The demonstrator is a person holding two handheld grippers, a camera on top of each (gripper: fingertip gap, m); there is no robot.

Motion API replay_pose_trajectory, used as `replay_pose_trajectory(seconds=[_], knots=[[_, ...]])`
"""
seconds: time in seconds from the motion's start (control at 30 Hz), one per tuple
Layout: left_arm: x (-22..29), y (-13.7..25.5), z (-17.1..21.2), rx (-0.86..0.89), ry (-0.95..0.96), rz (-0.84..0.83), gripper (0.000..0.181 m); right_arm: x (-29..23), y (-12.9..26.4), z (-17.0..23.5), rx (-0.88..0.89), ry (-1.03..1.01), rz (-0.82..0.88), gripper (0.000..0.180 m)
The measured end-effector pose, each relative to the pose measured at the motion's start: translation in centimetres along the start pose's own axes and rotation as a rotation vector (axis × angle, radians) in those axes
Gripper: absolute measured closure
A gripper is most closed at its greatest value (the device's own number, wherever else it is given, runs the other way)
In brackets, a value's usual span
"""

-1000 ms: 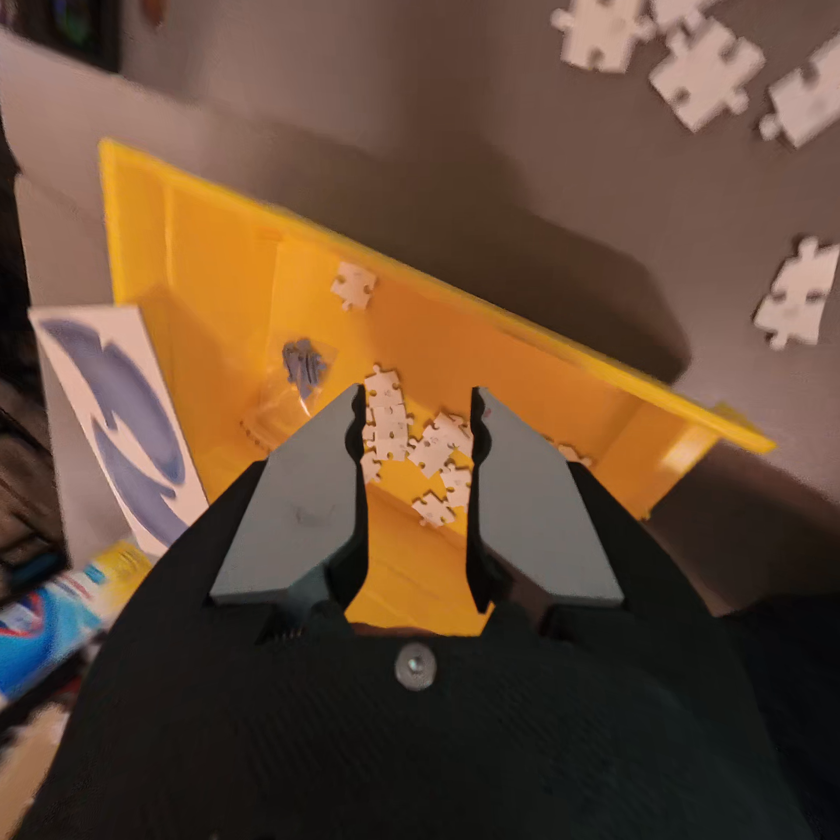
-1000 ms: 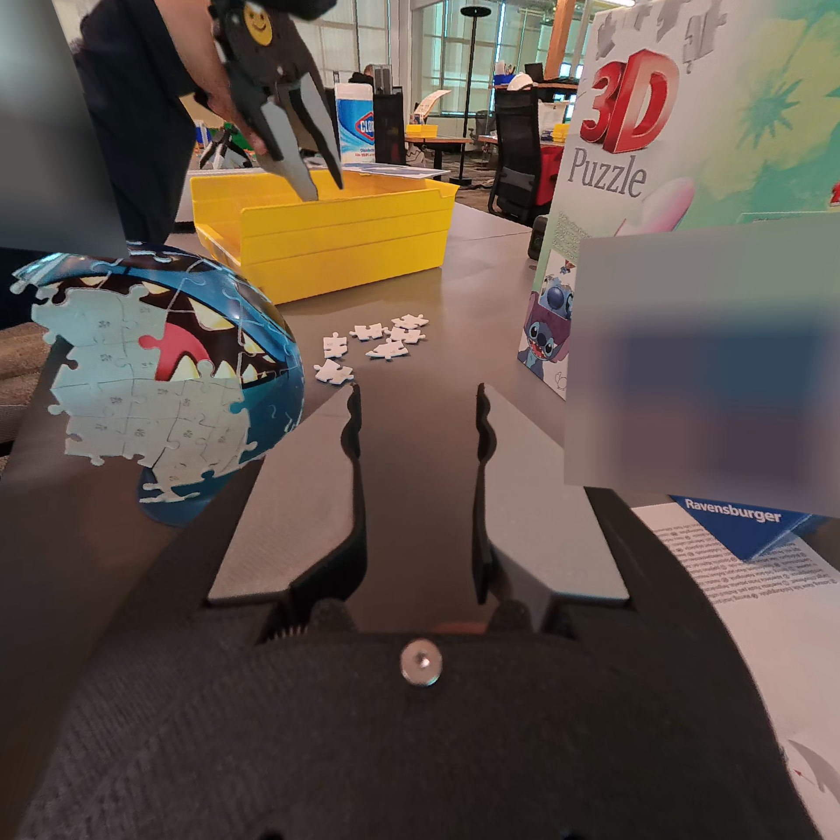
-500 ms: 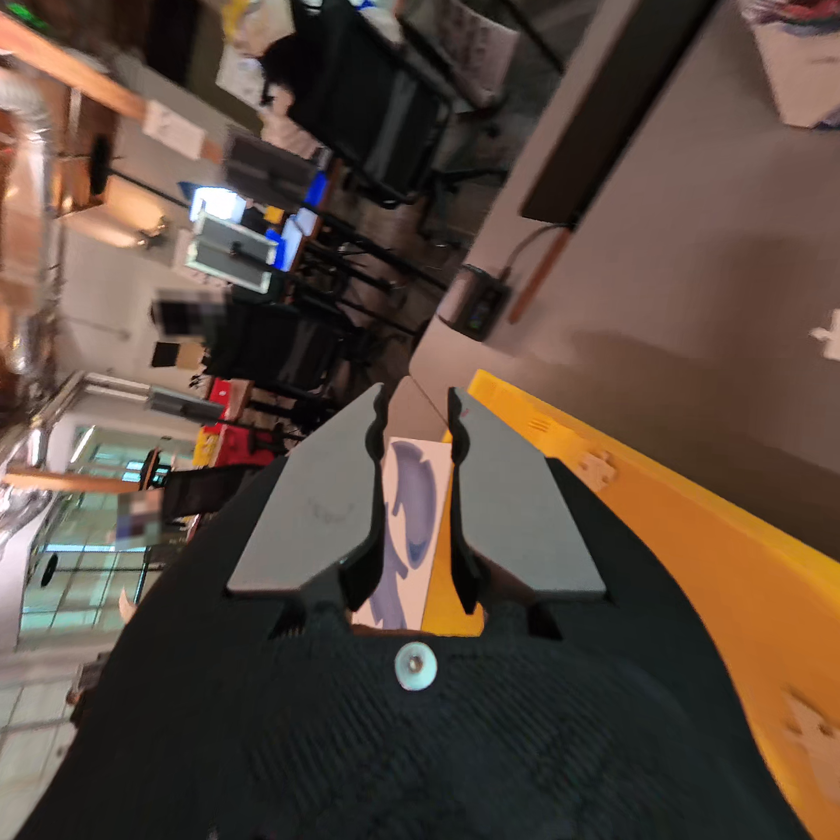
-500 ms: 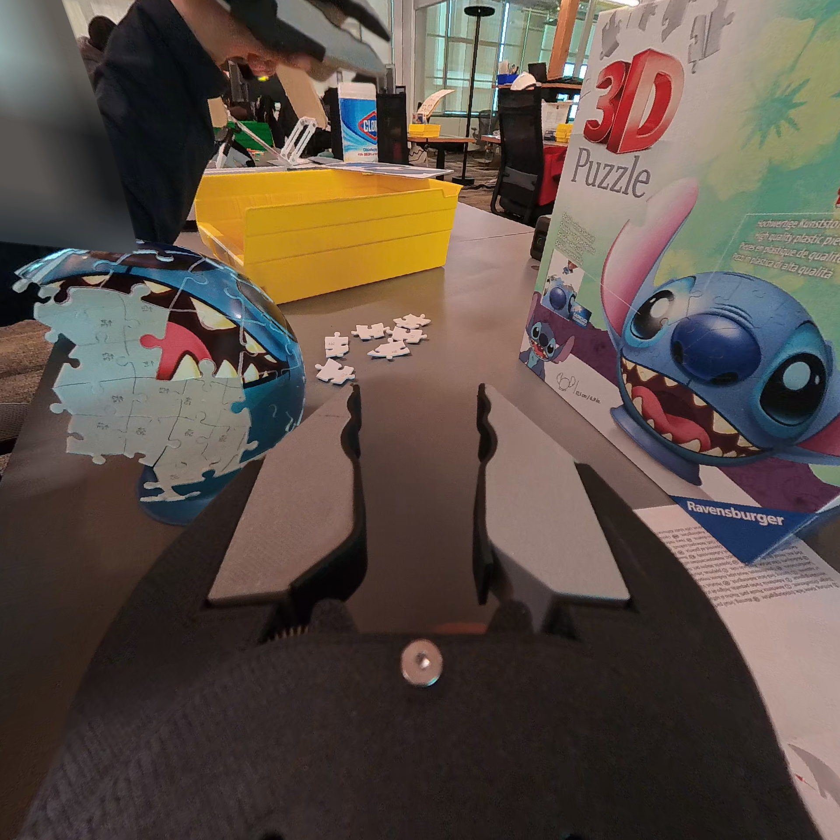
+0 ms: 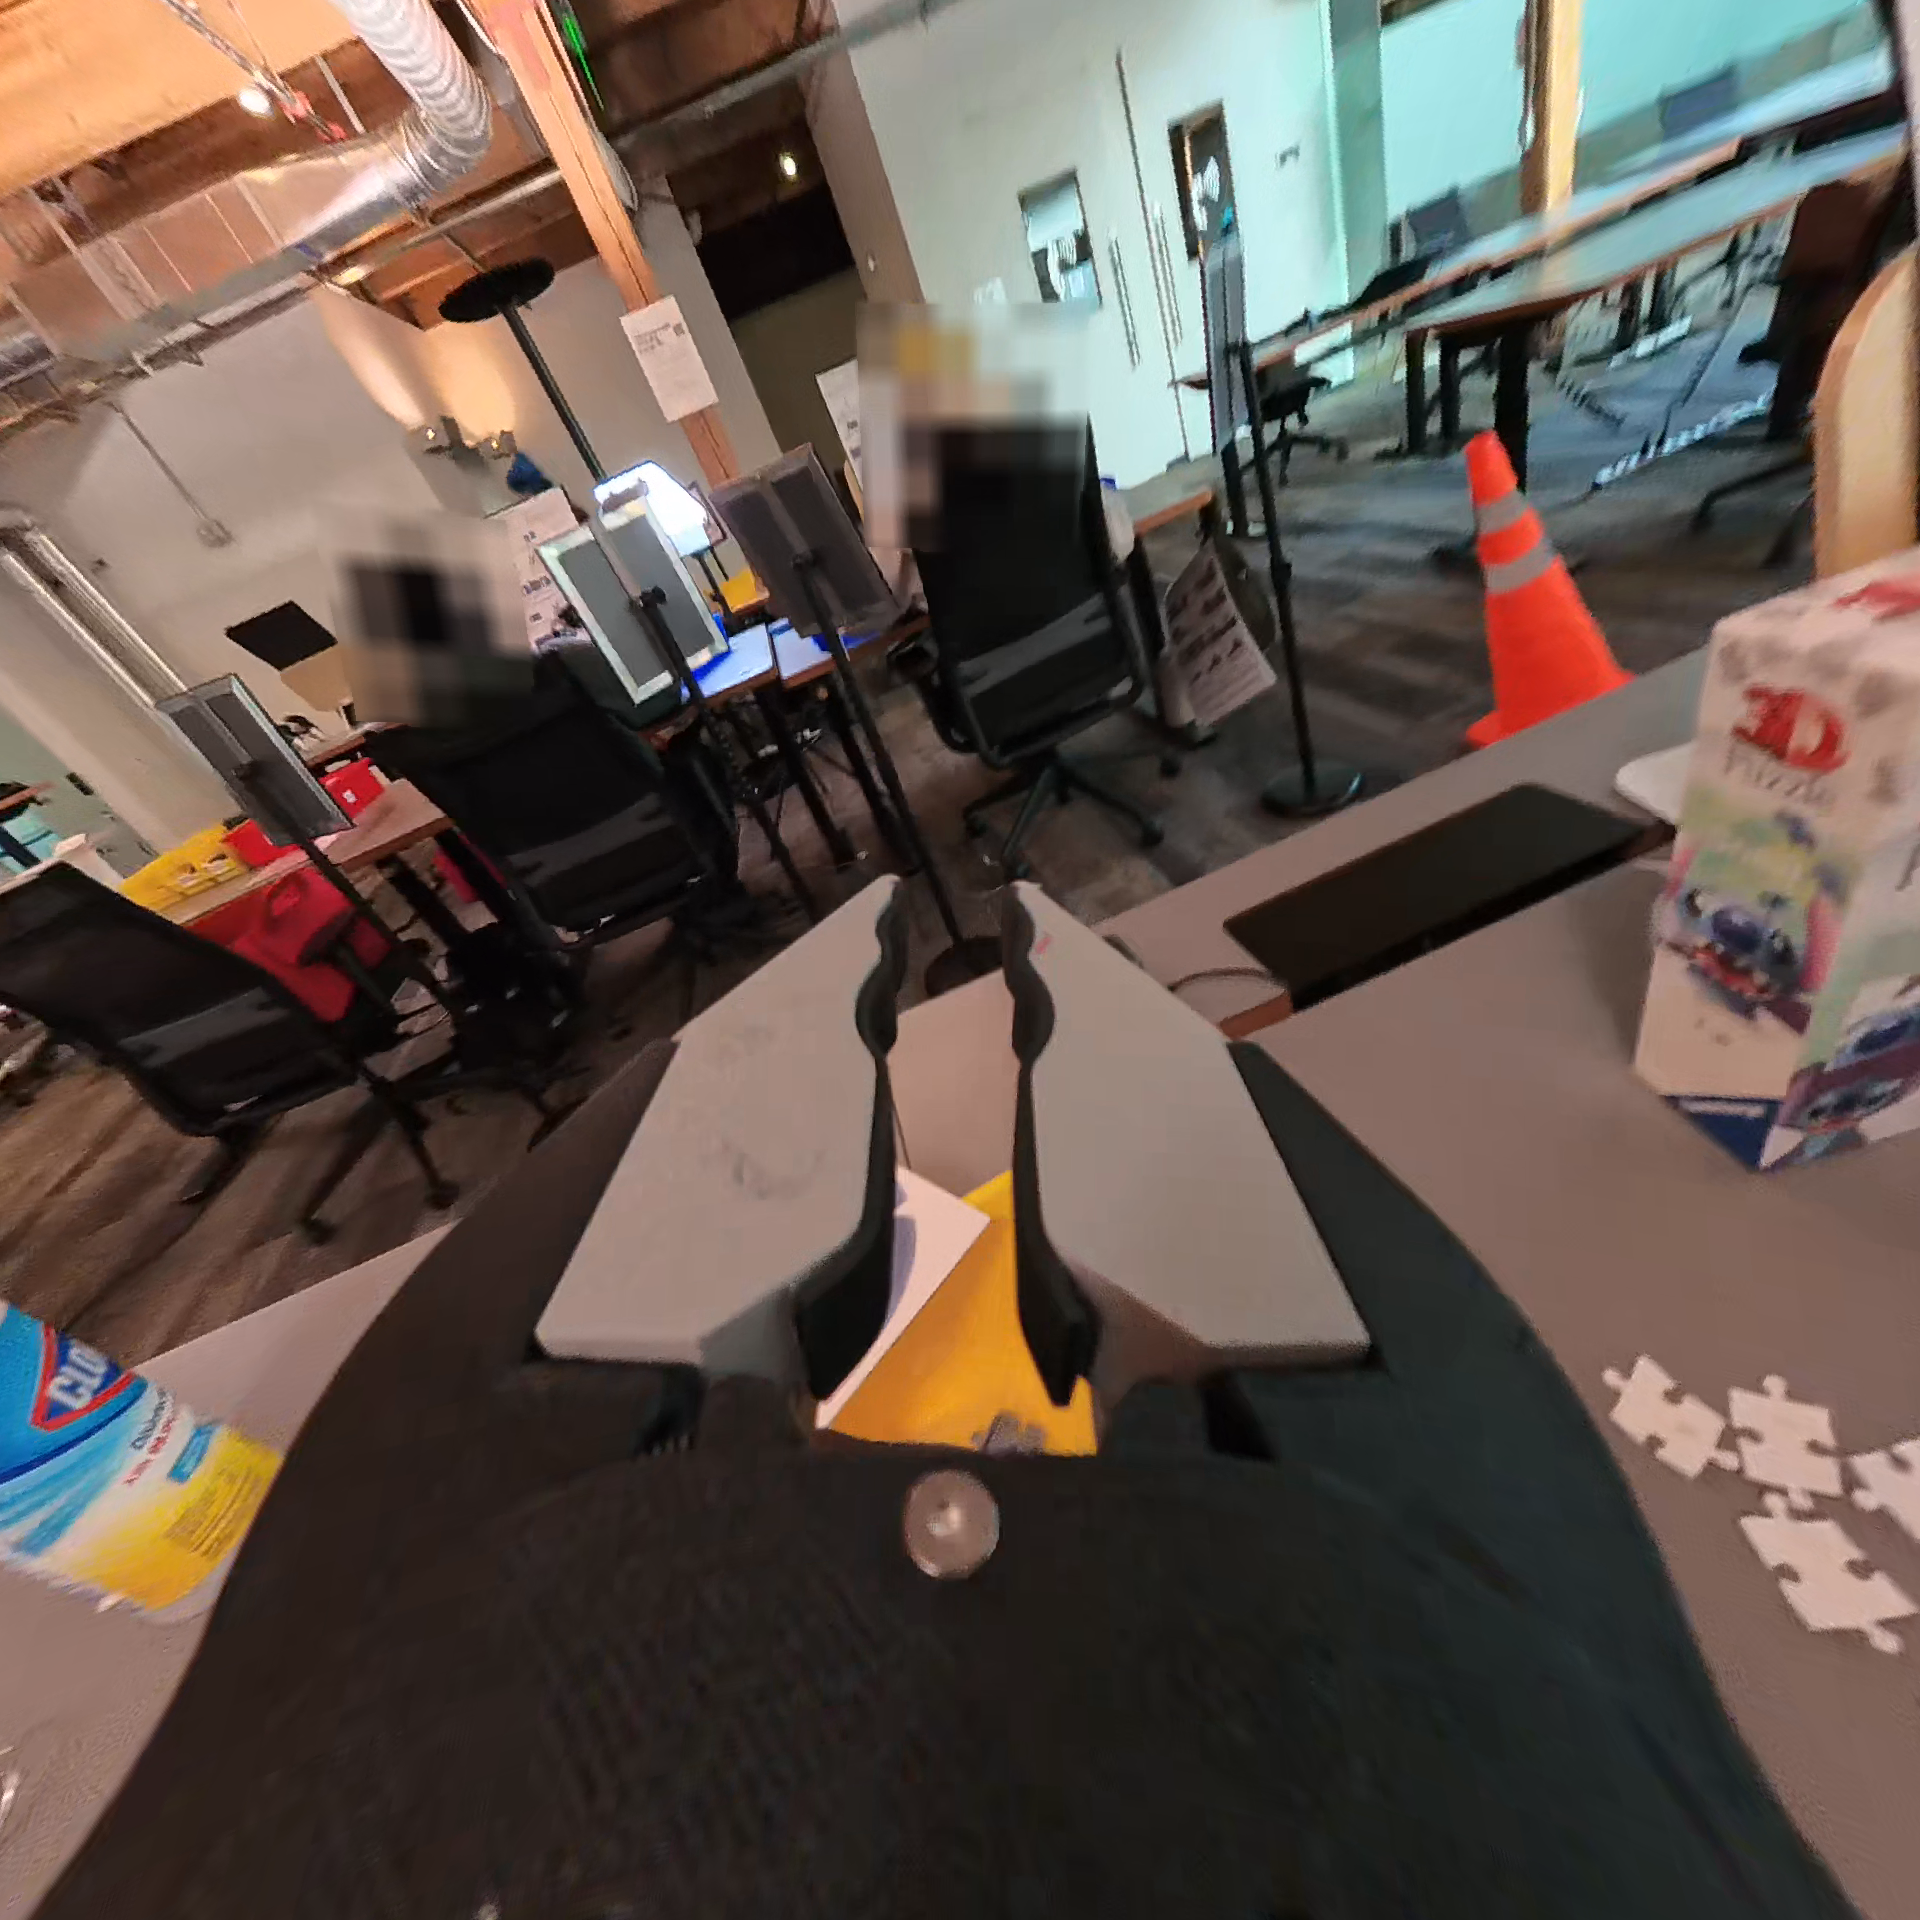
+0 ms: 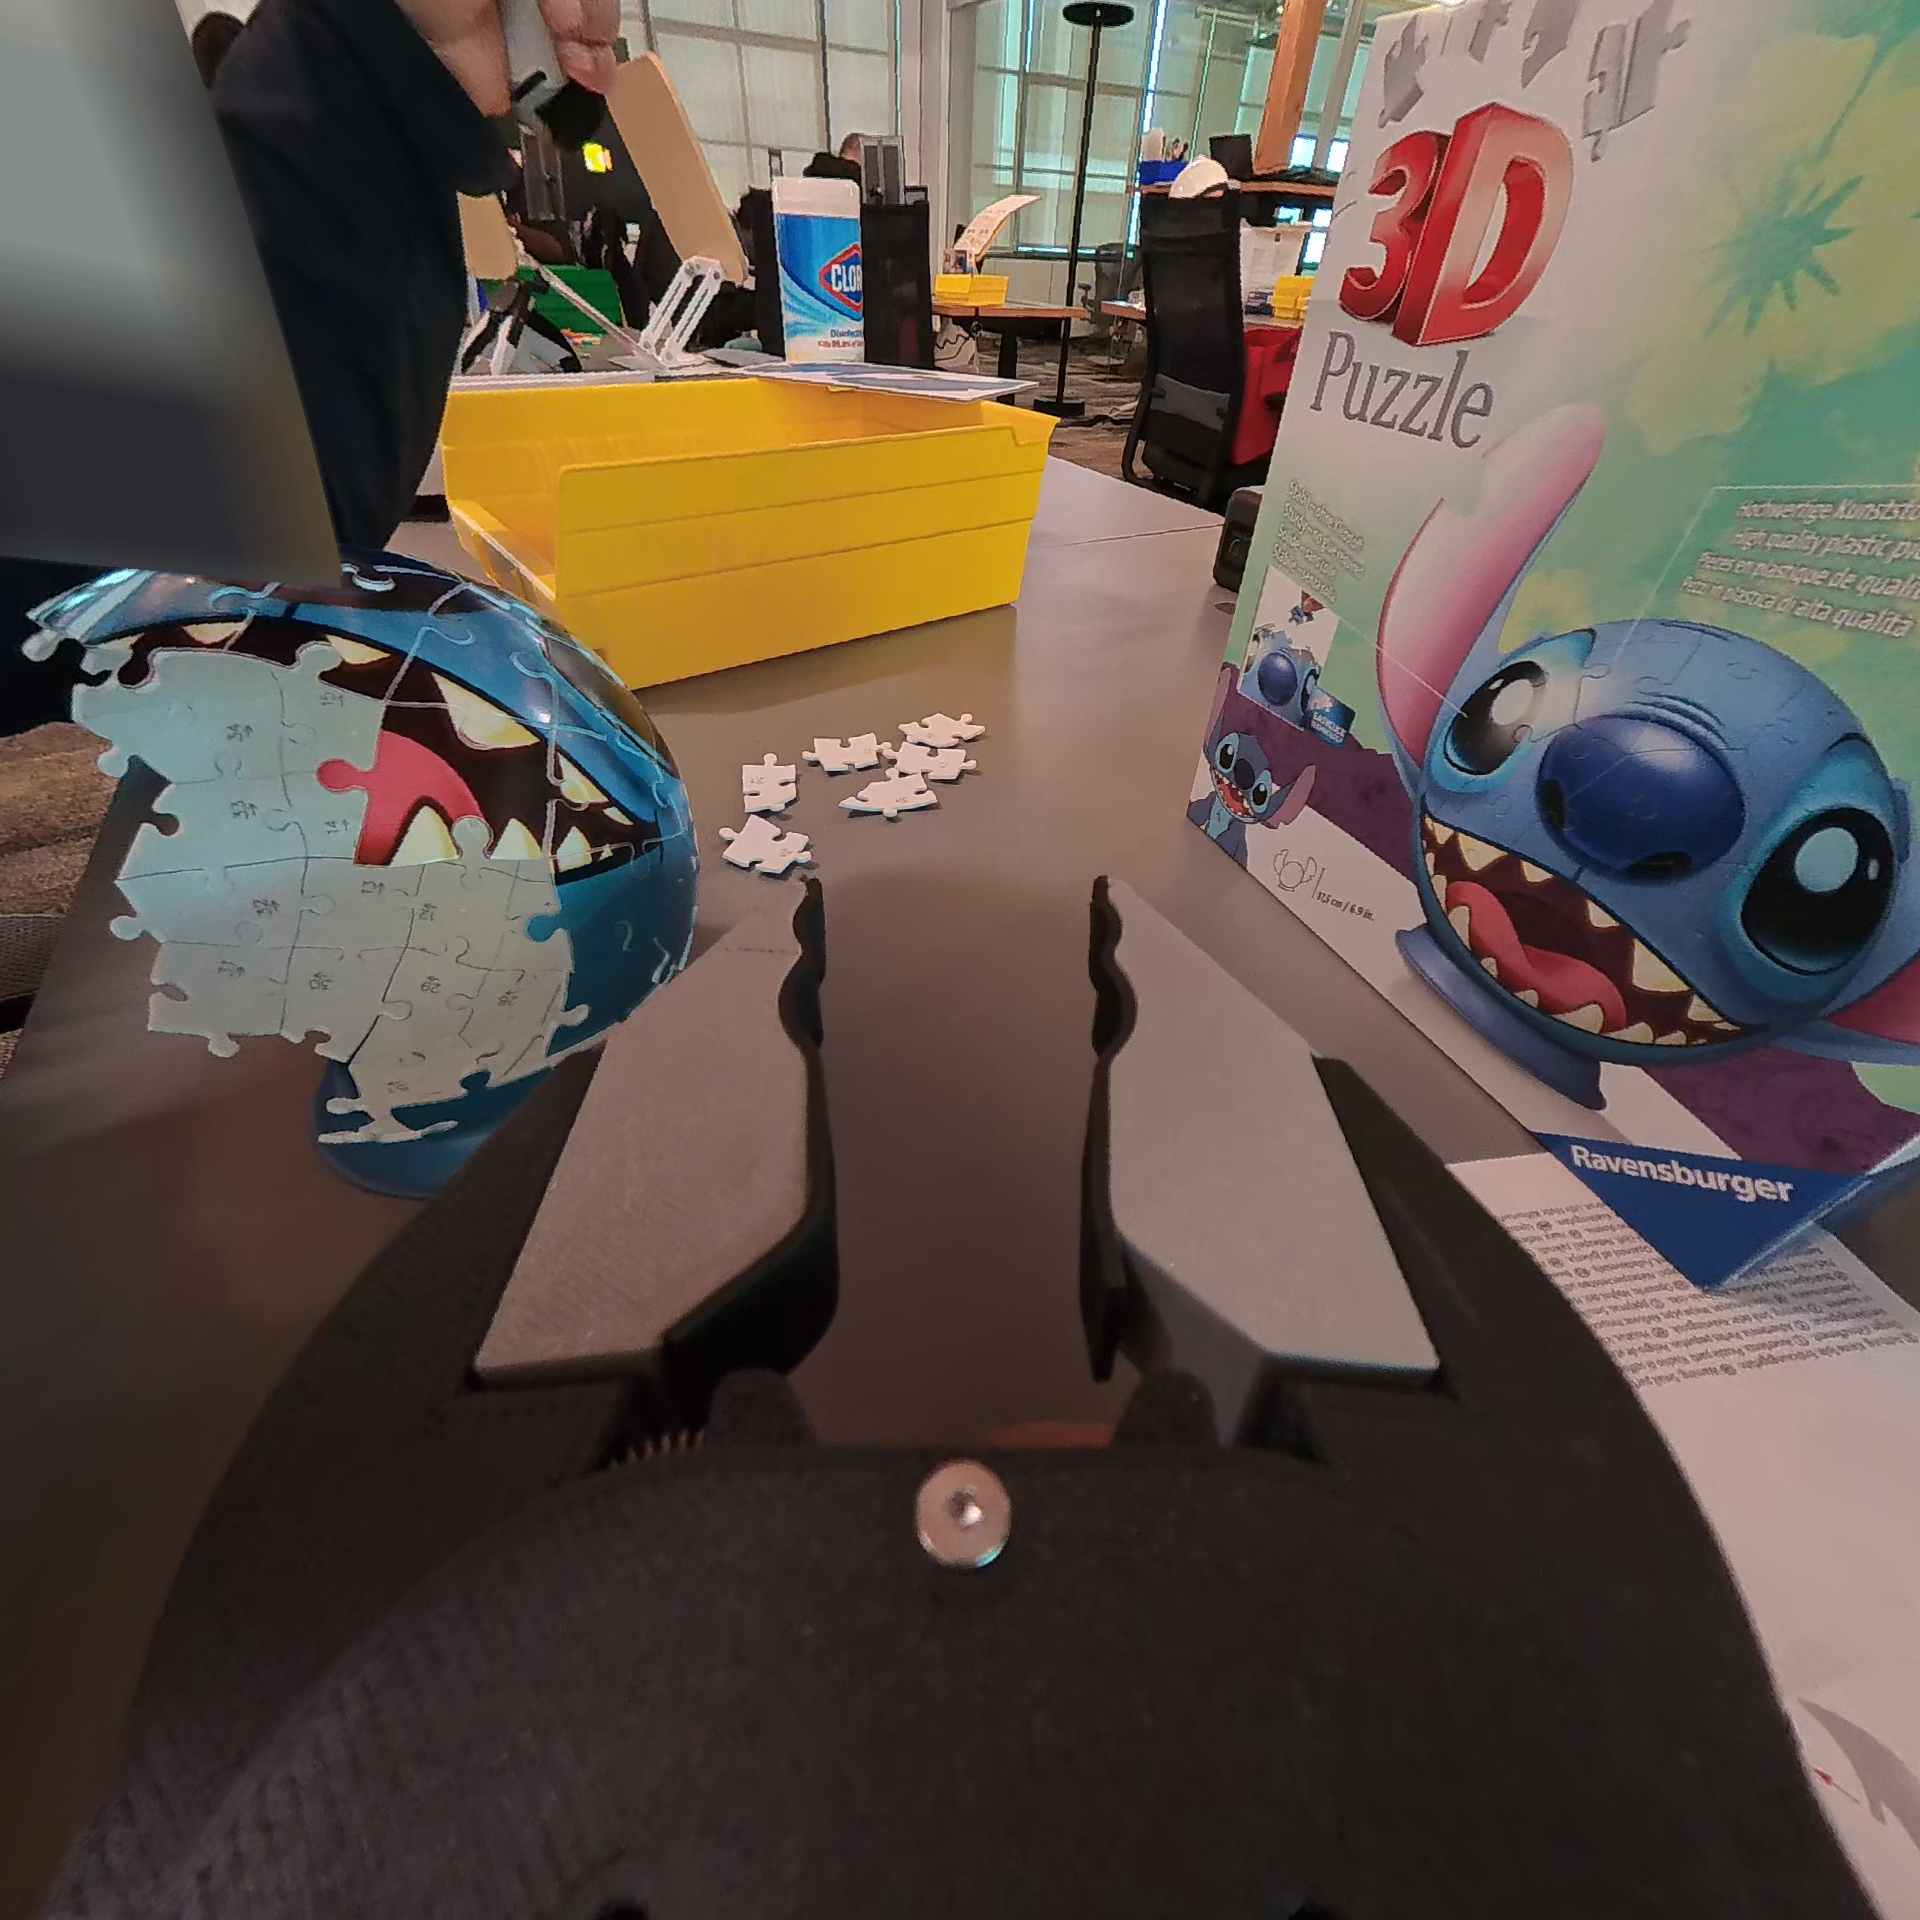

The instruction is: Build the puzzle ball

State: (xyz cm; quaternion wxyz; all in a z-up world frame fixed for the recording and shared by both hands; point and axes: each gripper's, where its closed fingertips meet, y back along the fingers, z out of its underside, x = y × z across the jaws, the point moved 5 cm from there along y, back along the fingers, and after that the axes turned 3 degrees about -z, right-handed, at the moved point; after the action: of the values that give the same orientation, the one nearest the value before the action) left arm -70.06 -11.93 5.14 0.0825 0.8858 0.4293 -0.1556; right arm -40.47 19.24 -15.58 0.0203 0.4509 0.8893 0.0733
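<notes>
Grey bench (image 6: 1091, 582) in an open office with chairs, desks and an orange cone (image 5: 1527, 613). Part-built puzzle ball (image 6: 395, 831) sits bench-left on its blue base, toothy mouth facing right, open side toward camera. Loose pieces (image 6: 862, 769) lie between it and the yellow bin (image 6: 769, 551); puzzle box (image 6: 1590, 582) stands upright, right. Right hand-held gripper (image 6: 951, 935) low, level, spread, empty. Left hand-held gripper (image 5: 951, 914) raised above the bin, aimed at the room, narrowly parted, empty.

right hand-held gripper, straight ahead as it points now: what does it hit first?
Probably the loose white puzzle pieces on the grey table. The right hand-held gripper is open, low over bare tabletop; the yellow bin lies beyond them. Depth is uncertain.
</notes>
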Motion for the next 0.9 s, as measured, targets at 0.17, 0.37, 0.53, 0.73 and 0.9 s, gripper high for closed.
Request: replay_pose_trajectory(seconds=[0.17,0.37,0.53,0.73,0.9], knots=[[0.5,1.2,-1.1,0.067,0.052,0.074,0.169,0.1,-0.1,0.1,-0.008,-0.001,0.008,0.133],[0.9,1.1,-0.7,0.043,0.114,0.155,0.168,0.1,0.0,0.0,-0.006,0.0,0.01,0.133],[1.1,0.5,1.1,-0.043,0.137,0.247,0.167,0.1,-0.1,0.1,-0.008,-0.001,0.01,0.133],[-1.1,-0.9,8.1,-0.33,0.189,0.315,0.166,0.1,0.0,0.0,-0.004,-0.009,0.002,0.132],[-0.2,-3.2,12.8,-0.531,0.196,0.362,0.164,0.4,0.0,0.0,-0.001,-0.019,0.018,0.133]])
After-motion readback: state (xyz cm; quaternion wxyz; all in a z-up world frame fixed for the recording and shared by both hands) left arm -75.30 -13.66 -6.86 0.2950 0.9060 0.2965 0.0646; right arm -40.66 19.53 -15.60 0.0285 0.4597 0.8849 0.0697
